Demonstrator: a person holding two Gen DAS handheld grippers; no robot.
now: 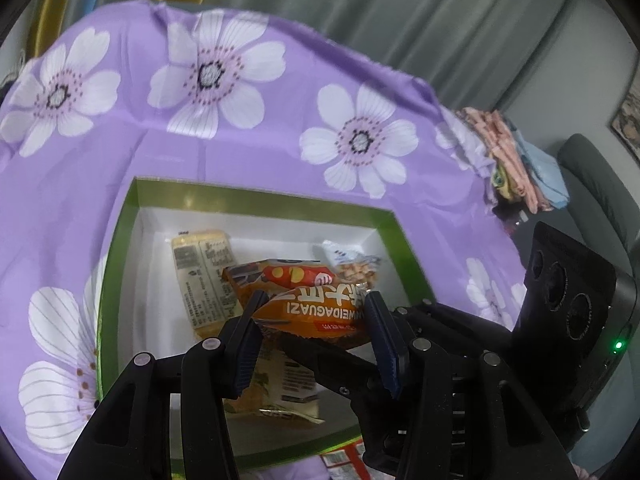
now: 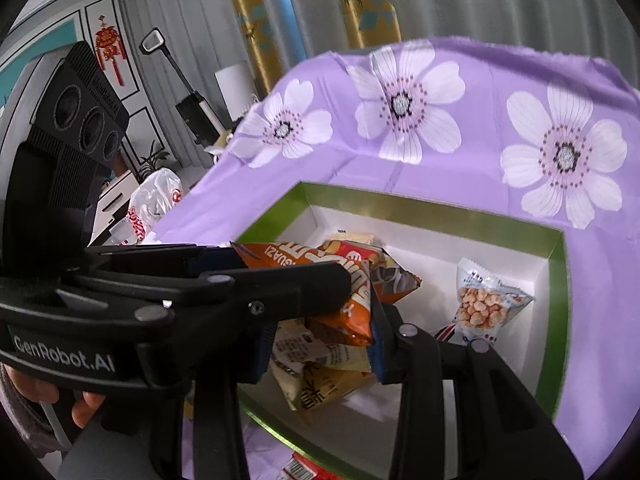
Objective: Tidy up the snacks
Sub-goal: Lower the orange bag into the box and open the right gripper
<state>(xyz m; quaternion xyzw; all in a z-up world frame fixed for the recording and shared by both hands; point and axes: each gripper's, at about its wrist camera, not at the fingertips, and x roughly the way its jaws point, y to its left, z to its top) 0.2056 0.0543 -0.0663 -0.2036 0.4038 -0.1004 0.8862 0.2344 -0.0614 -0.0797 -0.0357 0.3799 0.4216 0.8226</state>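
A green-rimmed box (image 1: 256, 196) with a white inside sits on the purple flowered cloth. In it lie a pale yellow packet (image 1: 204, 280), a peanut packet (image 1: 354, 266) and other wrappers. In the left wrist view my left gripper (image 1: 316, 312) is shut on an orange snack packet (image 1: 316, 308) and holds it over the box. In the right wrist view the left gripper crosses in front with the orange packet (image 2: 348, 308). My right gripper (image 2: 320, 344) sits just below it, its jaws apart, with the packet between them. The peanut packet (image 2: 480, 304) lies to the right.
The purple cloth (image 1: 160, 128) covers the table around the box (image 2: 560, 280). A red-printed packet (image 1: 340, 460) lies at the box's near edge. Folded cloths (image 1: 516, 152) sit at the table's far right. A white plastic bag (image 2: 156, 196) and furniture stand beyond the left edge.
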